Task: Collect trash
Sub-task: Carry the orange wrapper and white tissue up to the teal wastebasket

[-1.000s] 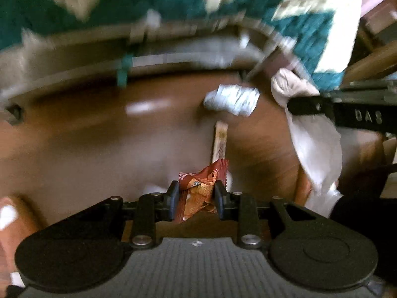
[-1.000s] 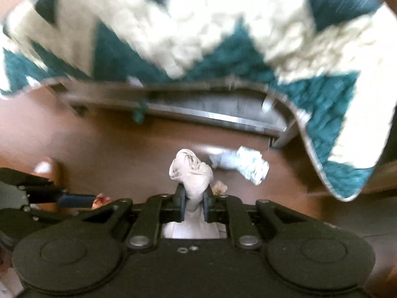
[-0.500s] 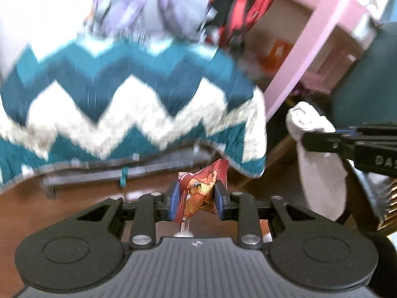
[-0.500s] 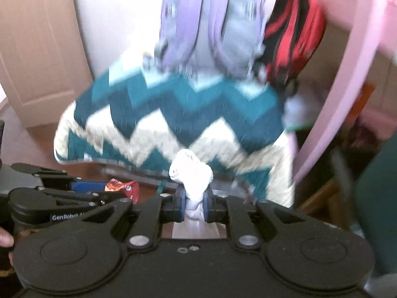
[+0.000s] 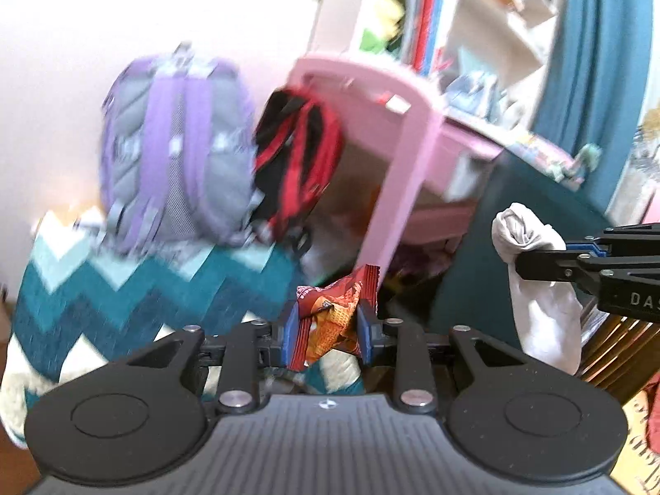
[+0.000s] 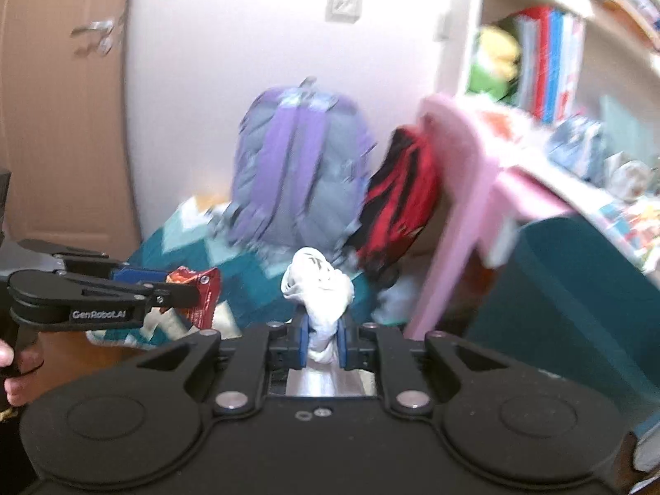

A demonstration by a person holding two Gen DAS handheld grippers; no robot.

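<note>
Left gripper (image 5: pixel 328 332) pinches a crinkled red-orange foil snack wrapper (image 5: pixel 330 321) between narrowly parted blue pads. Right gripper (image 6: pixel 323 336), nearly closed, clamps a soft crumpled white tissue wad (image 6: pixel 317 284). Both pieces are held aloft above the teal zigzag knitted blanket (image 5: pixel 123 288). Risk: the slick foil, gripped by one edge, may slide free; the limp tissue may tear. A padded purple backpack (image 6: pixel 297 173) stands behind.

A crumpled red-orange snack wrapper (image 5: pixel 330 321) stands upright (edges crinkled). A wadded white tissue (image 6: pixel 319 288) bulges above, its tail hanging below.
</note>
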